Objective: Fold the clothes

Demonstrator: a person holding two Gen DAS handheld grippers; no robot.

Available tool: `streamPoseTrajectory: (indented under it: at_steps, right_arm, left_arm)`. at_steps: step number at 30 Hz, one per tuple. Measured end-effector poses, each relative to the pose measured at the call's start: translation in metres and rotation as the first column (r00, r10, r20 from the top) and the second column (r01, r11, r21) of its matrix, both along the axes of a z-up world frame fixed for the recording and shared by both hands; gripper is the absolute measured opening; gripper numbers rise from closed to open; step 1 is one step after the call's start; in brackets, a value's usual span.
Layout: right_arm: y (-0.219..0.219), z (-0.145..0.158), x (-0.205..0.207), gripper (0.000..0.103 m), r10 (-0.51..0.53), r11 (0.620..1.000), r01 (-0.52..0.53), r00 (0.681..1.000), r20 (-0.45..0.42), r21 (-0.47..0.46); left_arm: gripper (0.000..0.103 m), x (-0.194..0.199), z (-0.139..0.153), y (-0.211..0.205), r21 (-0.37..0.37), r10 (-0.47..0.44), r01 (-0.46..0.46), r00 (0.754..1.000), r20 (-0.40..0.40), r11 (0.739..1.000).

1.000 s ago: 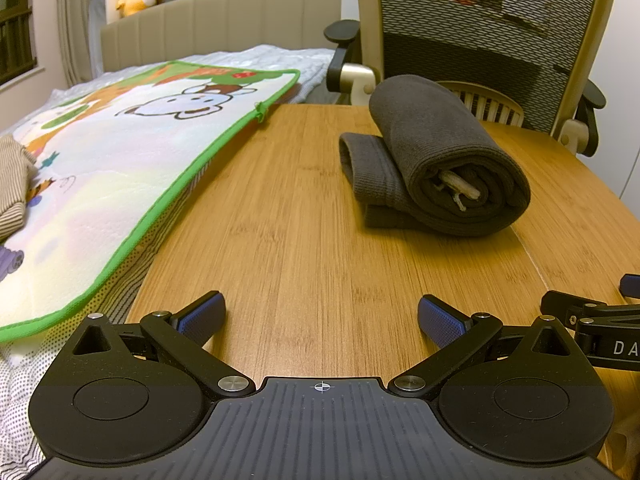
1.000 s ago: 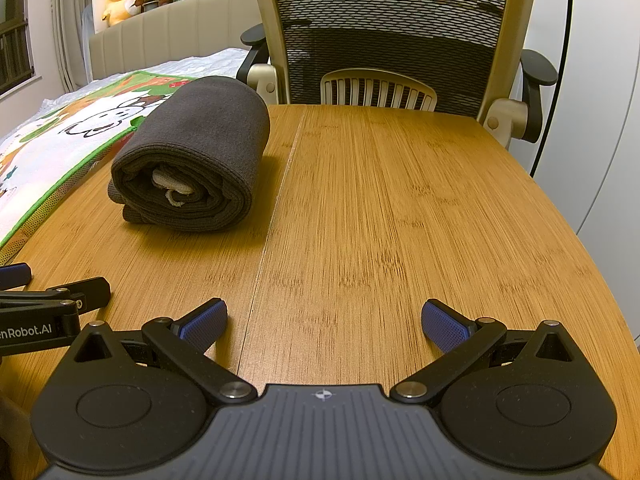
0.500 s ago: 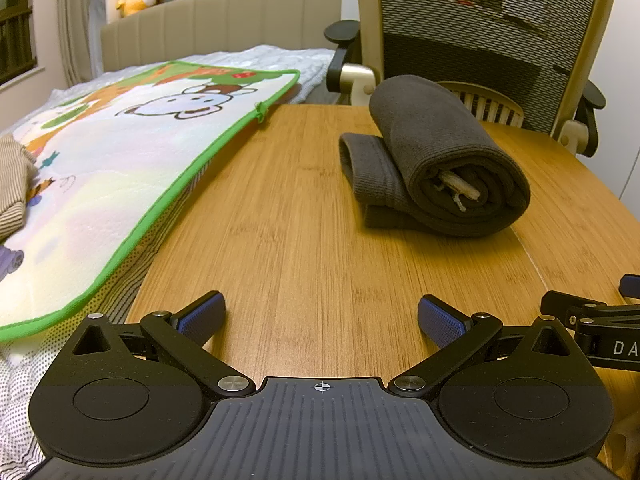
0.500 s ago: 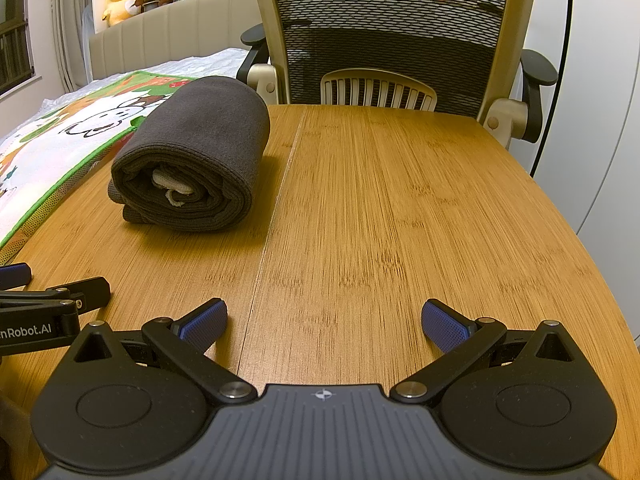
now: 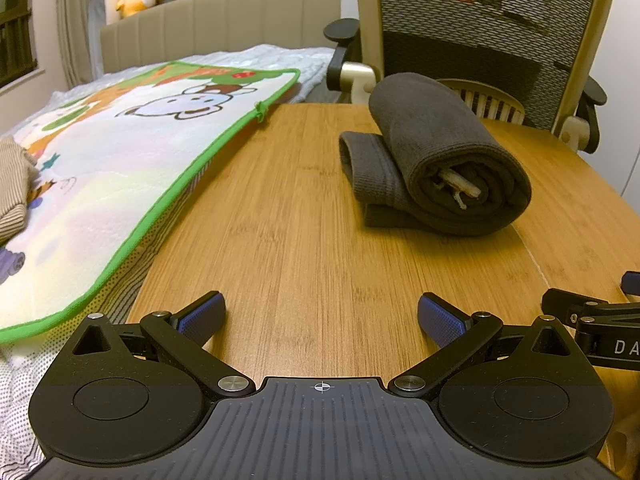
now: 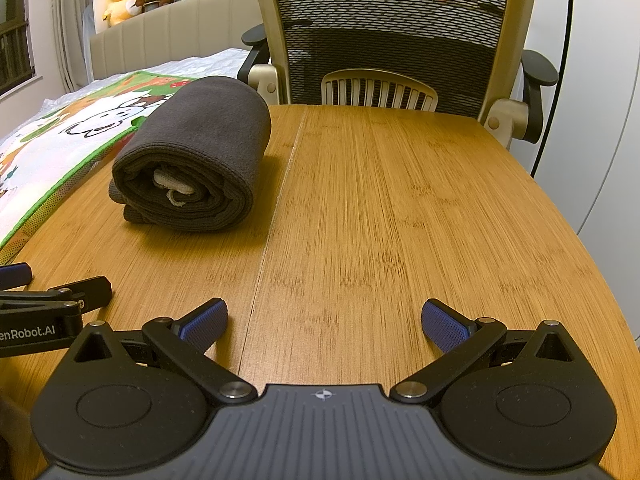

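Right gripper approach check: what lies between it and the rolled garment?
Only bare table between right gripper and rolled garment, per the right wrist view.

Dark grey rolled garment [image 5: 448,152], honey-brown striped-grain table [image 5: 300,248], green-edged cartoon mat [image 5: 120,152], blue-padded black tools.

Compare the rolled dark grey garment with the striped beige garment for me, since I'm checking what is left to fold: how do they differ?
The rolled dark grey garment lies on the bamboo table; the striped beige garment lies off it, on the cartoon-print mat.

The grey one is a tight roll with a pale drawstring in its core; the beige one is a loose heap, mostly out of frame.

Both are untouched: the left gripper and right gripper are open.
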State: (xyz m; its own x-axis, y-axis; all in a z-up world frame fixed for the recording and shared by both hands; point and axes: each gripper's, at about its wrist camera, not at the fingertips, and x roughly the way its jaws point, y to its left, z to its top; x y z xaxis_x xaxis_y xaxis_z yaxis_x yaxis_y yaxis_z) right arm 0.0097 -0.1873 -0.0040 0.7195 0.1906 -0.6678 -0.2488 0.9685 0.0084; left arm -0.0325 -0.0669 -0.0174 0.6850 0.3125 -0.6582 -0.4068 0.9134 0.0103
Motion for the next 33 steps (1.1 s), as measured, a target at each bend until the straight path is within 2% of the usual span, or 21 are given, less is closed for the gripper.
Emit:
streamPoseTrajectory:
  at_steps: [6, 13, 20, 33]
  right_arm:
    - [0.0004, -0.0003, 0.0003, 0.103, -0.002, 1.000, 0.002, 1.000, 0.000, -0.003]
    - [-0.0001, -0.0004, 0.0009, 0.103, -0.001, 1.000, 0.001, 1.000, -0.001, -0.004]
    - [-0.0001, -0.0003, 0.0011, 0.103, -0.001, 1.000, 0.001, 1.000, 0.000, -0.004]
    - [0.0010, -0.0003, 0.0027, 0.103, 0.000, 1.000, 0.000, 1.000, -0.002, -0.004]
  left_arm:
    - [0.103, -0.0012, 0.0003, 0.0028, -0.006, -0.018, 0.018, 1.000, -0.001, 1.000]
    - [0.103, -0.0024, 0.0011, 0.0085, -0.051, -0.011, 0.013, 0.999, 0.035, 0.999]
    - [0.103, 0.0043, -0.0008, 0.0001, -0.002, -0.012, 0.012, 1.000, 0.002, 1.000]
    - [0.103, 0.0000, 0.0002, 0.0035, -0.027, -0.013, 0.014, 1.000, 0.026, 1.000]
